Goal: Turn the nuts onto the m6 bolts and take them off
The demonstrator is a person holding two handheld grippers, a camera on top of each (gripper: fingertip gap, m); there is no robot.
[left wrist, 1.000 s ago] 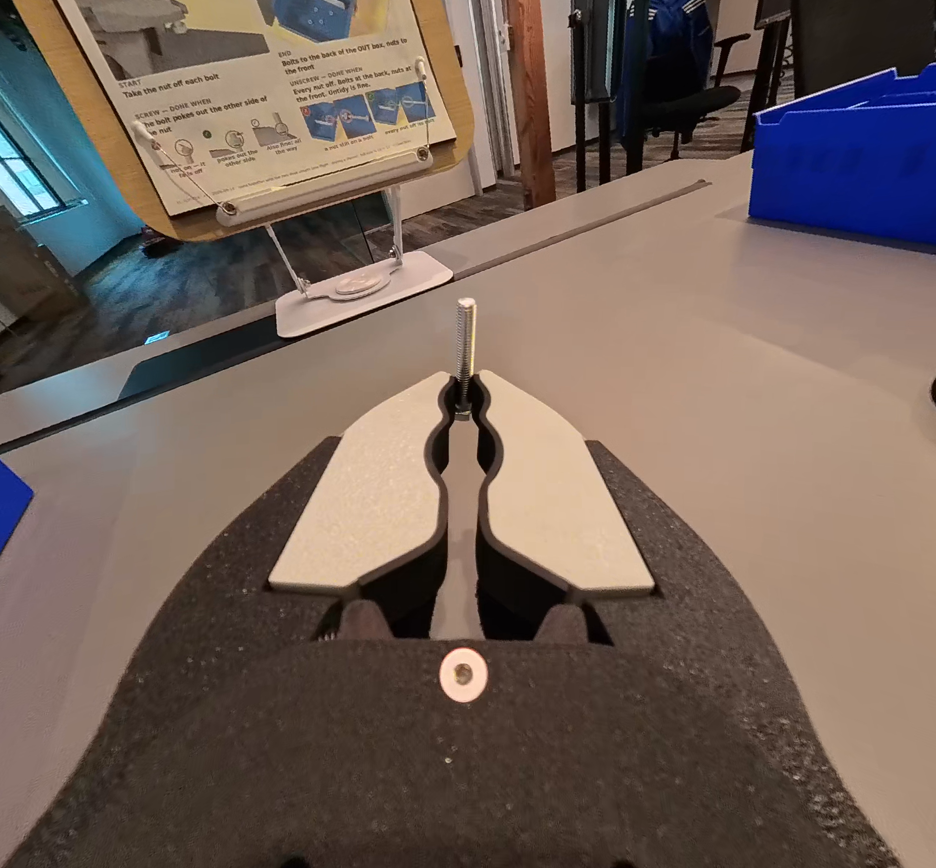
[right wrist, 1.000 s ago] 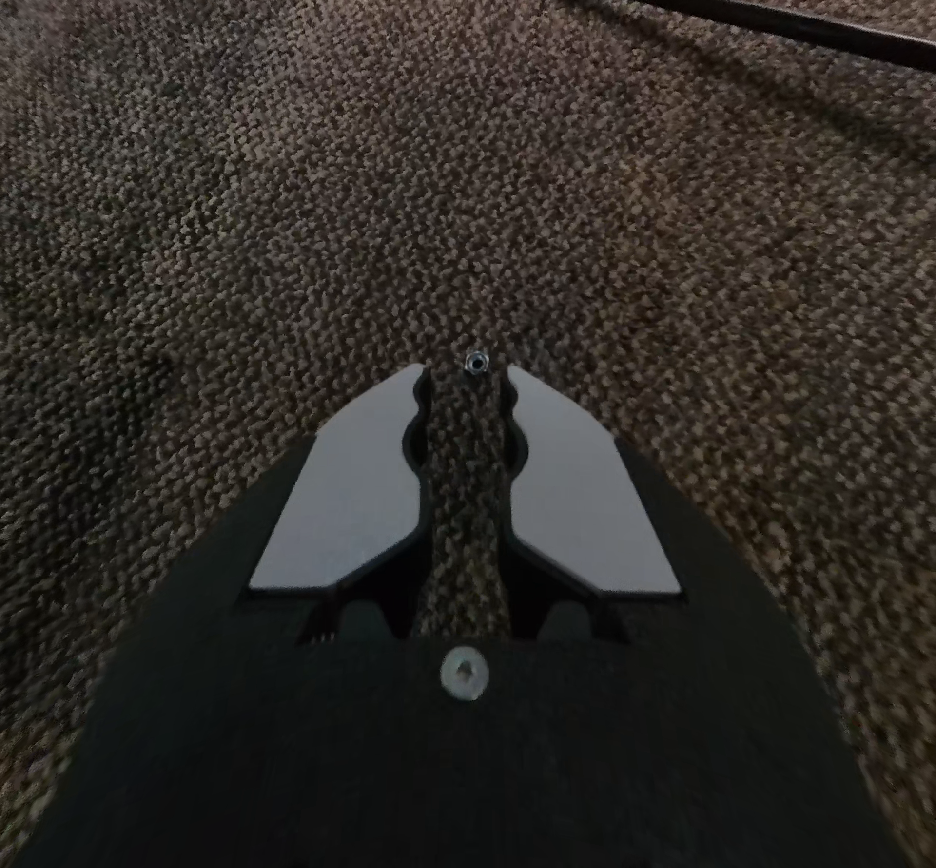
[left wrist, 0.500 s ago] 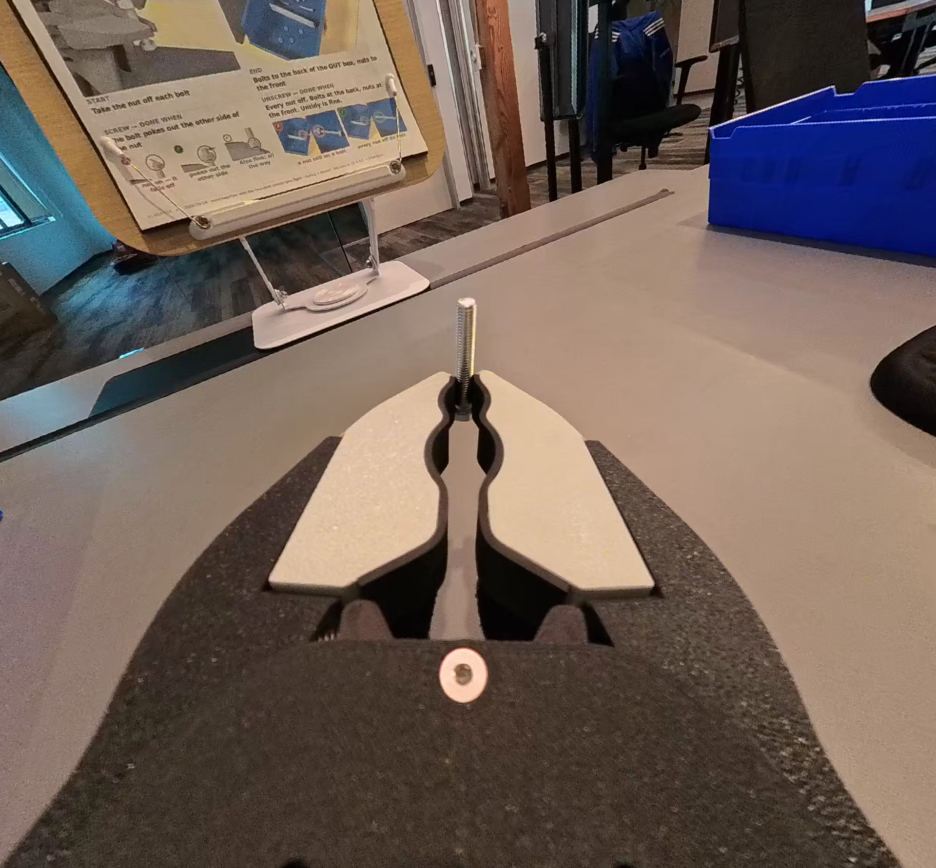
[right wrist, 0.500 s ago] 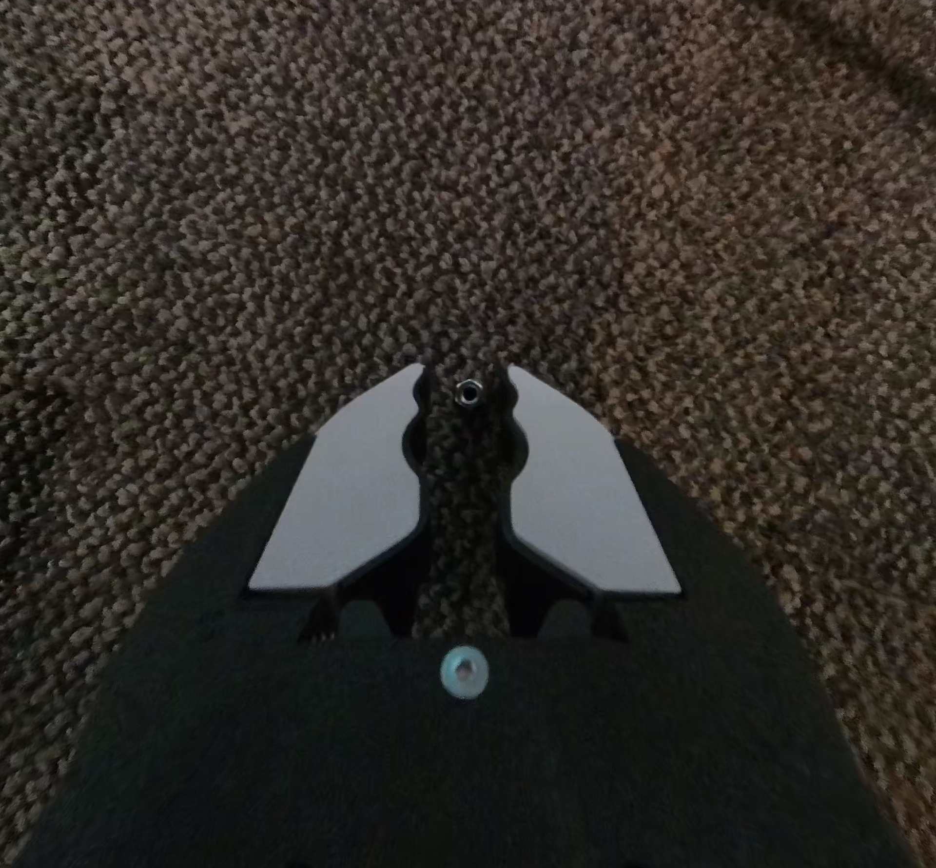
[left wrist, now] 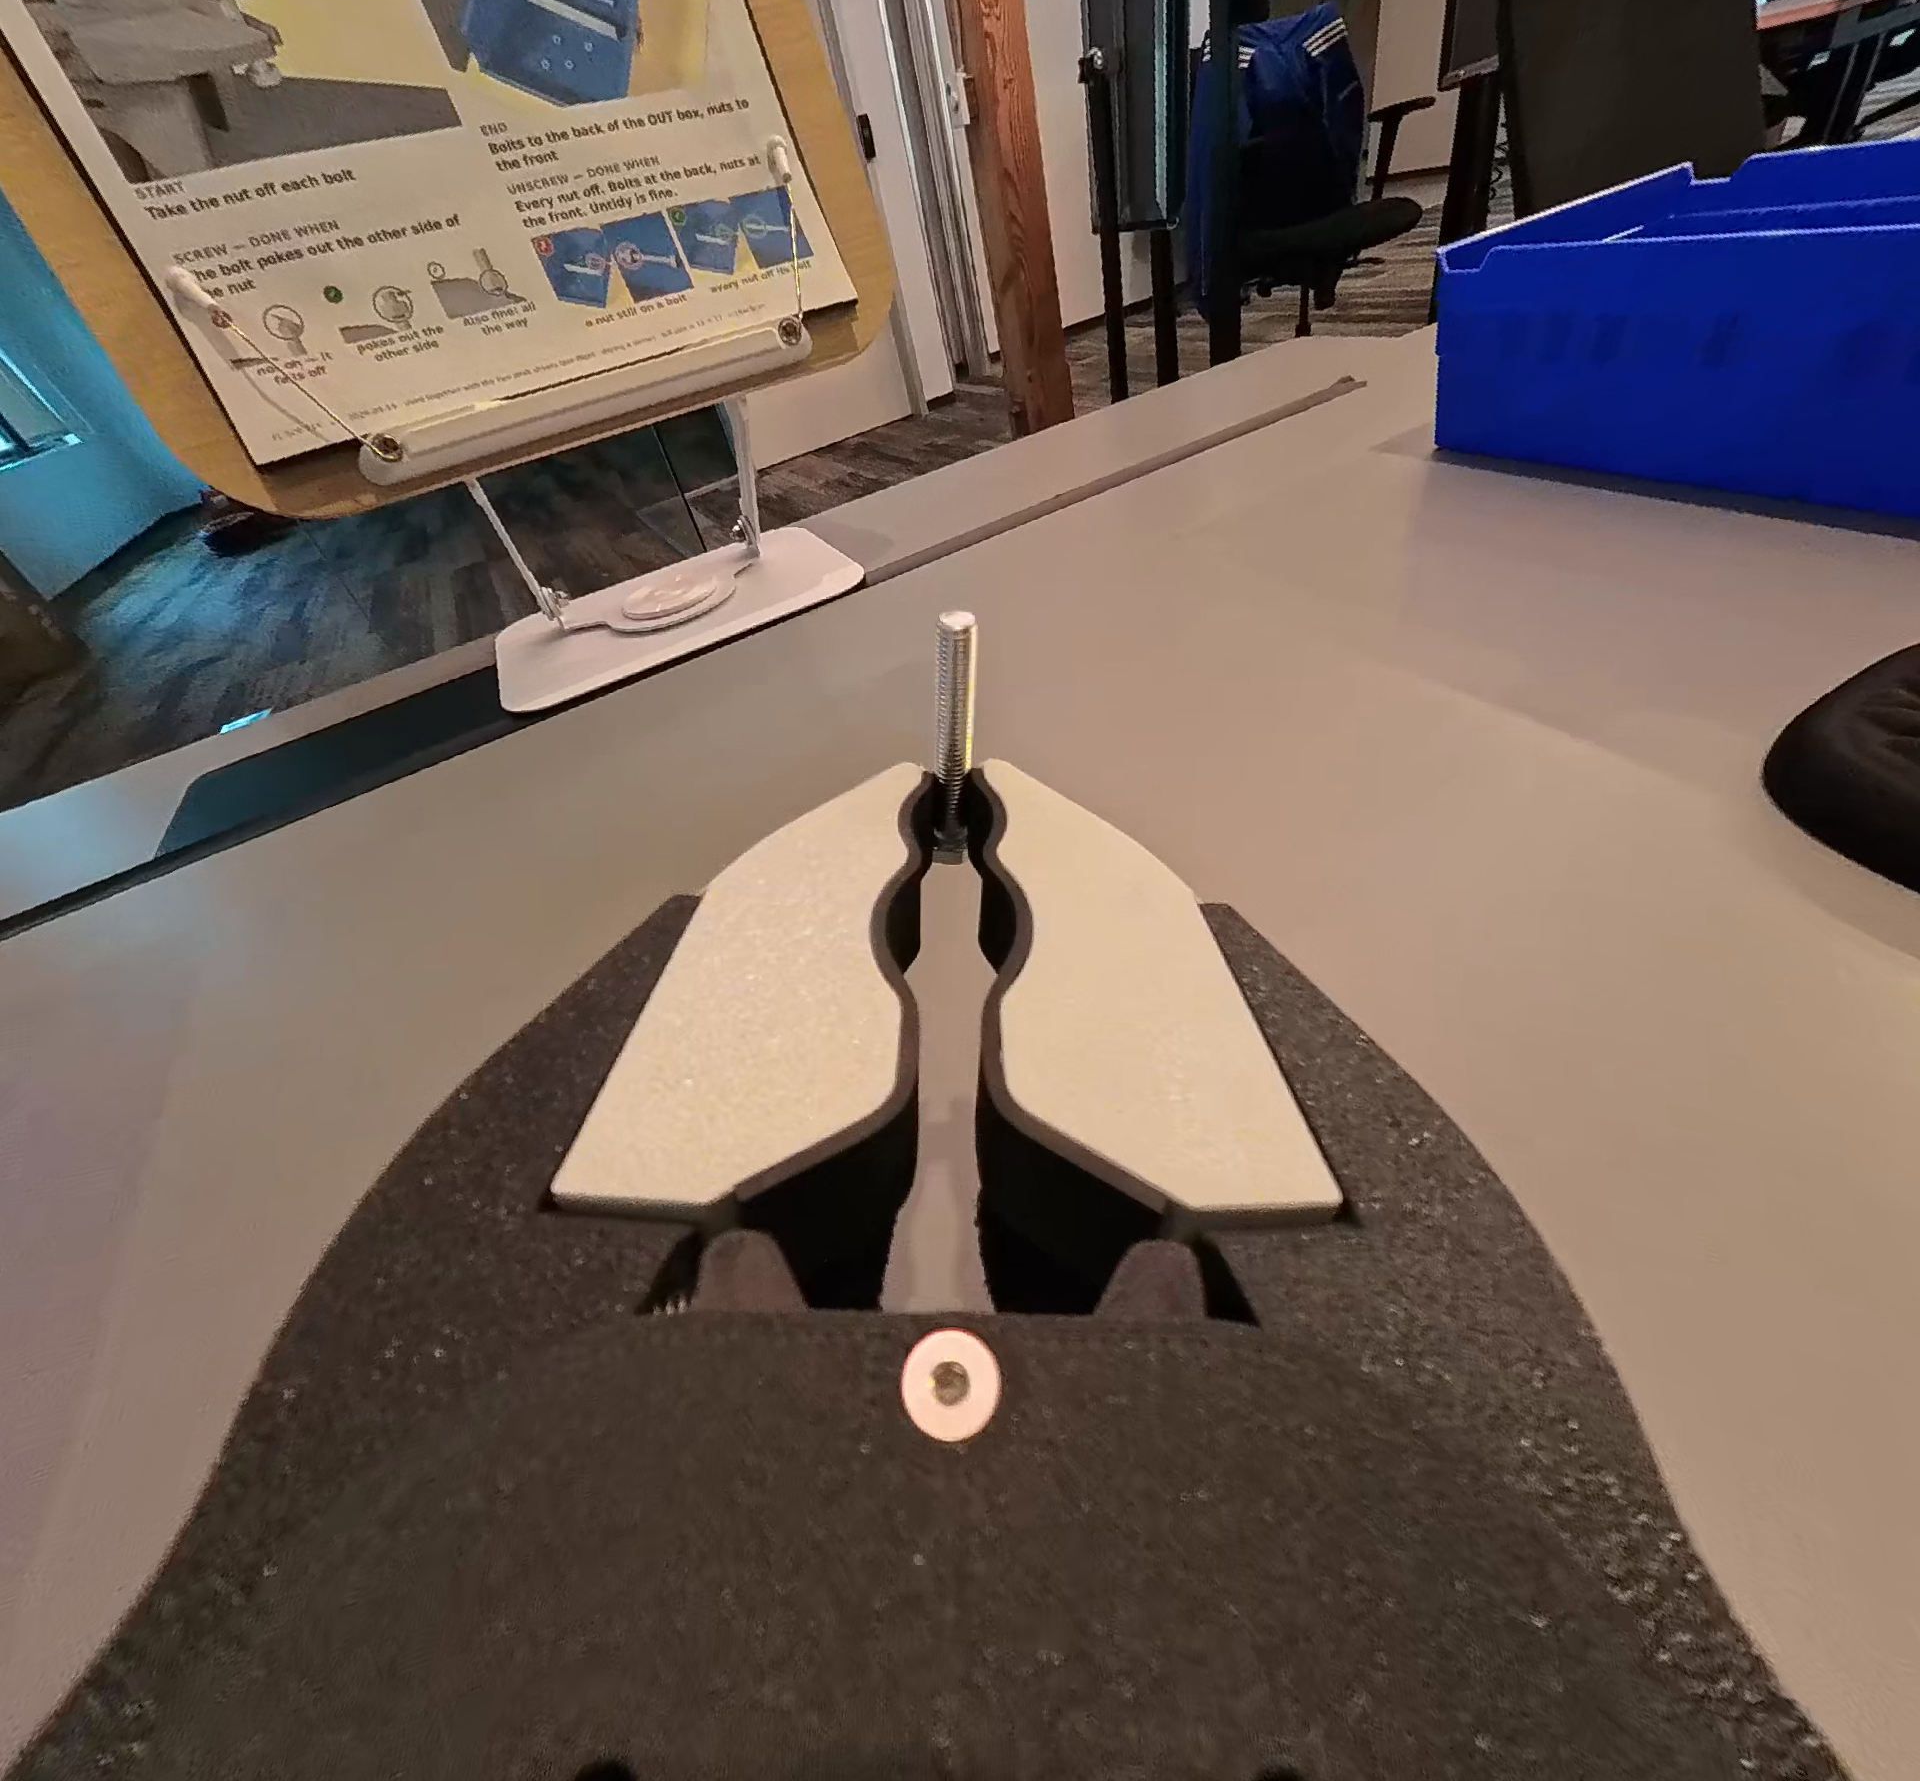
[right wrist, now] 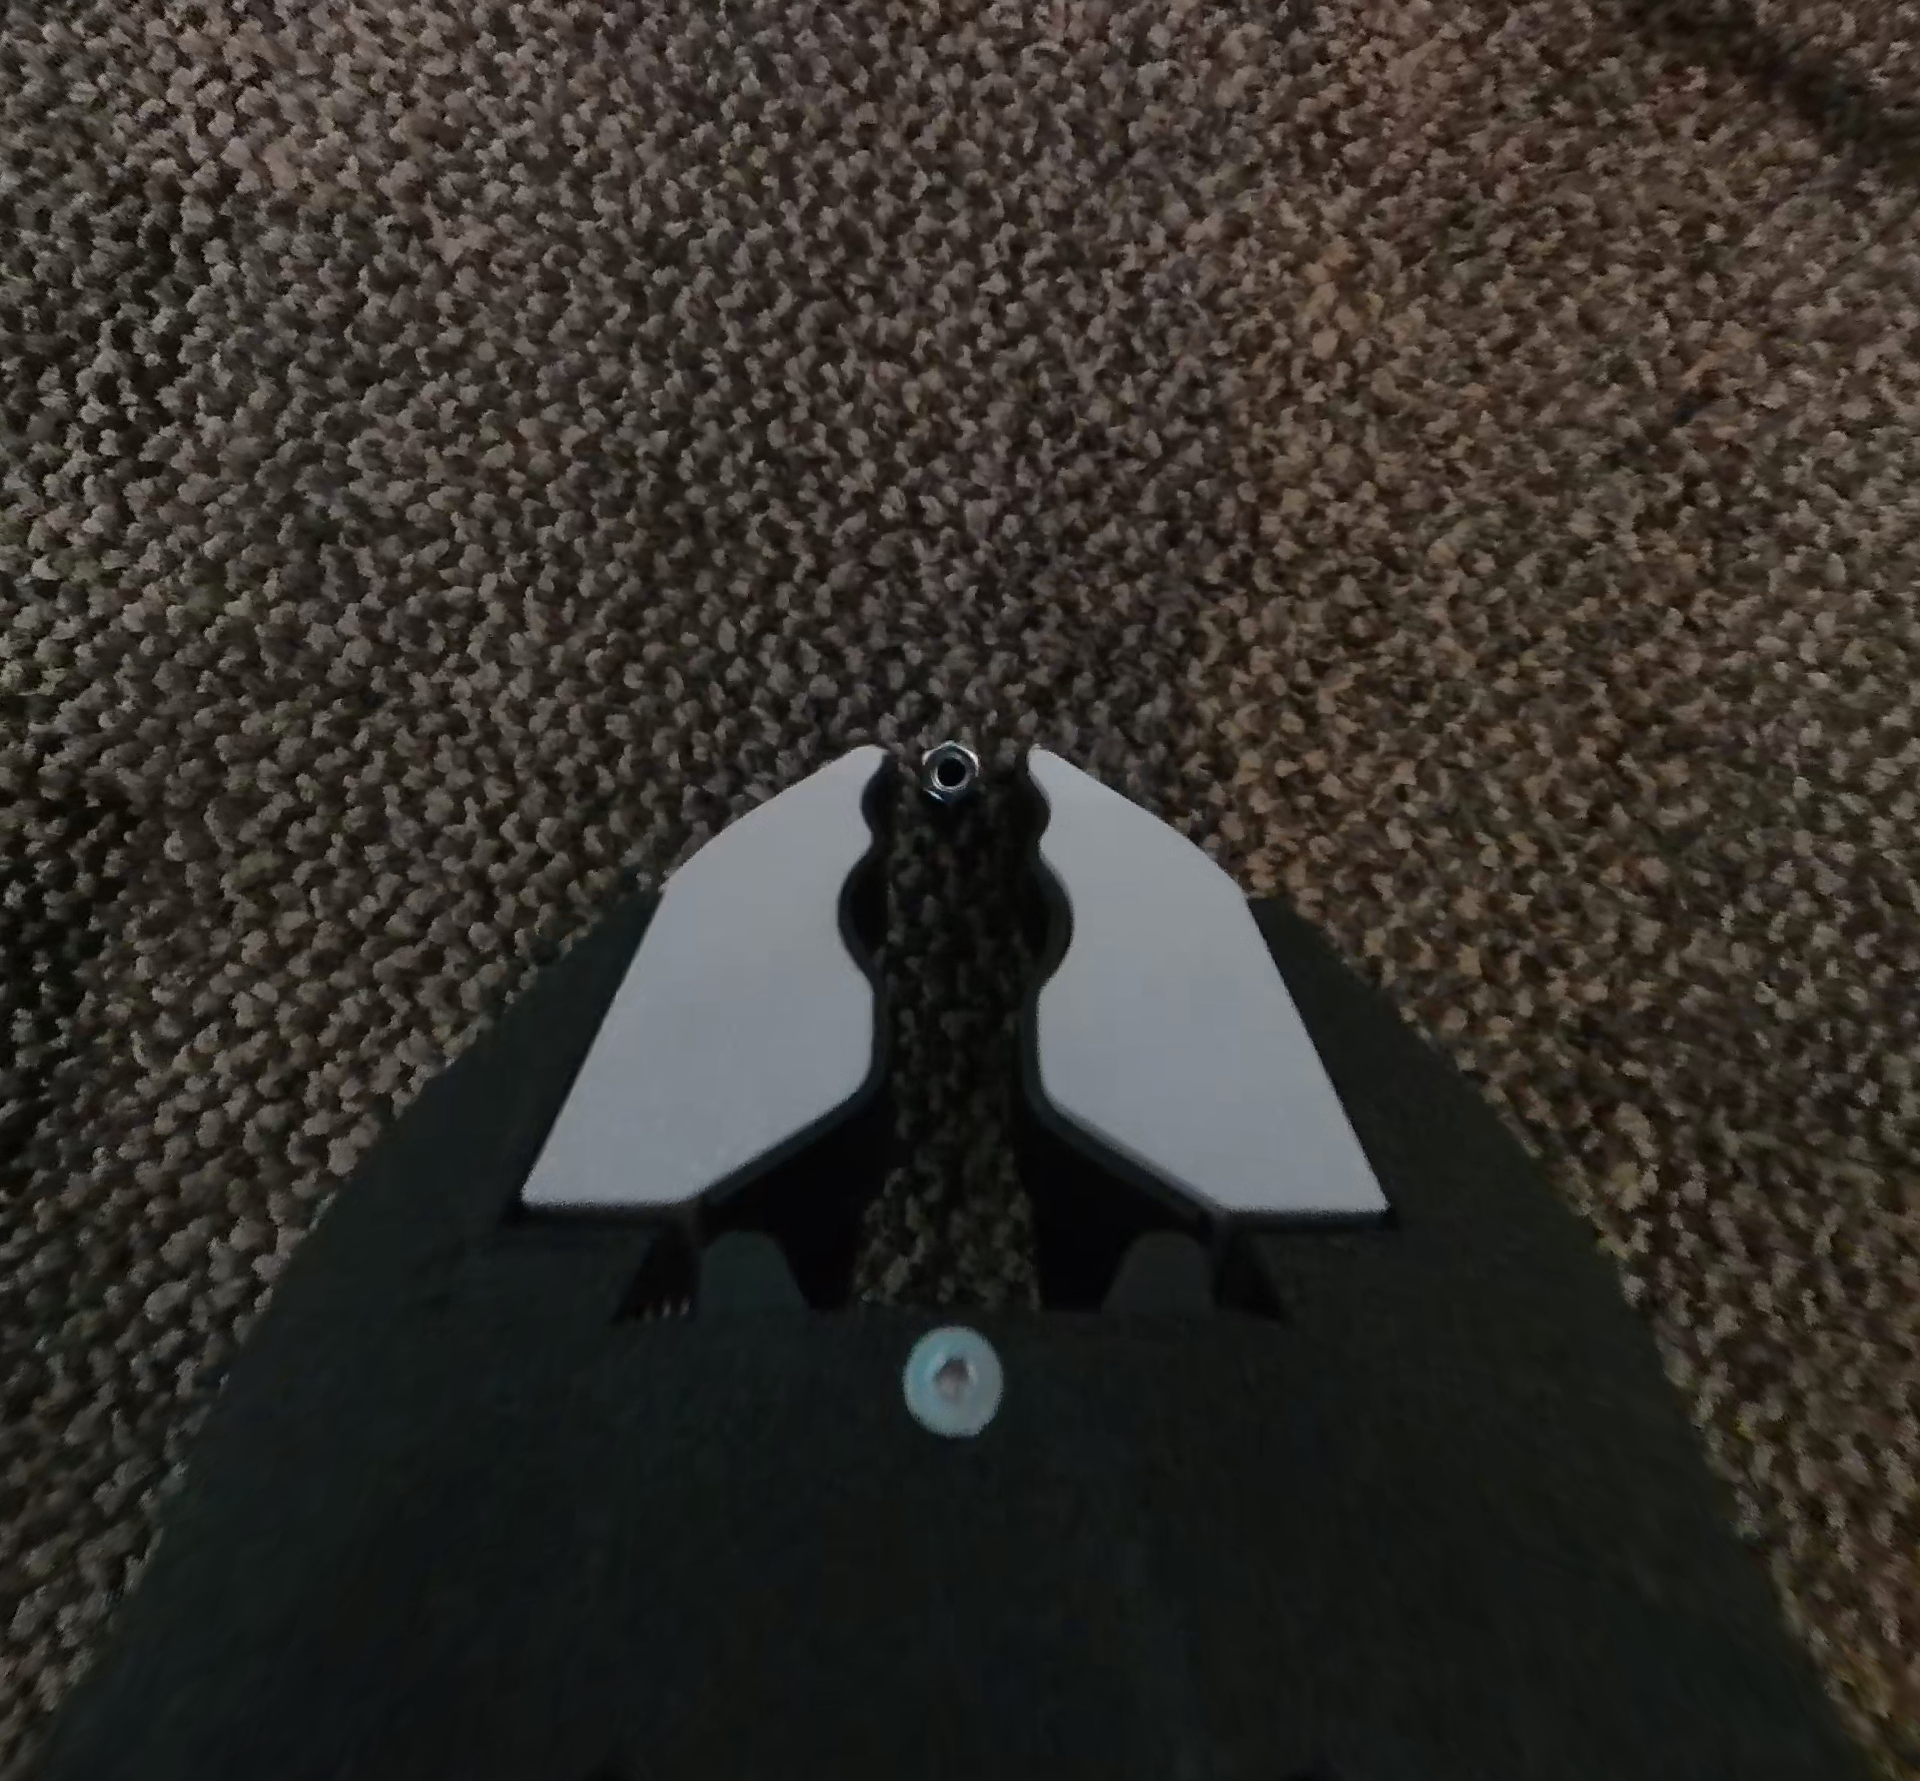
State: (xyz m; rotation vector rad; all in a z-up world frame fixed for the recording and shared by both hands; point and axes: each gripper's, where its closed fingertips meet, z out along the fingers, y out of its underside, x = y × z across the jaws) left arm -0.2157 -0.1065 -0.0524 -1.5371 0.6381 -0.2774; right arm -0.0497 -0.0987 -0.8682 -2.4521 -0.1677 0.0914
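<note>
My left gripper (left wrist: pixel 951 777) is shut on the head end of a silver threaded bolt (left wrist: pixel 954 692). It holds the bolt upright above the grey table (left wrist: pixel 1403 900), with the bare shank standing up past the fingertips. No nut shows on the bolt. My right gripper (right wrist: pixel 954 763) is open and points down at brown carpet (right wrist: pixel 935 329). A small silver nut (right wrist: pixel 948 775) lies on the carpet between the fingertips, nearer the left one, and neither finger visibly touches it.
A blue bin (left wrist: pixel 1683 360) stands on the table at the back right. An instruction sheet on a wooden stand (left wrist: pixel 416 173) with a white base (left wrist: pixel 675 619) sits at the back left. A black rounded object (left wrist: pixel 1860 775) is at the right edge. Office chairs and desks are behind. The gap from one gripper's tips to the other's is roughly 85 cm.
The right gripper has moved down and forward over the carpet; the black cable has left its view and the nut now lies between the fingertips. The left view has swung right; its grip is unchanged.
</note>
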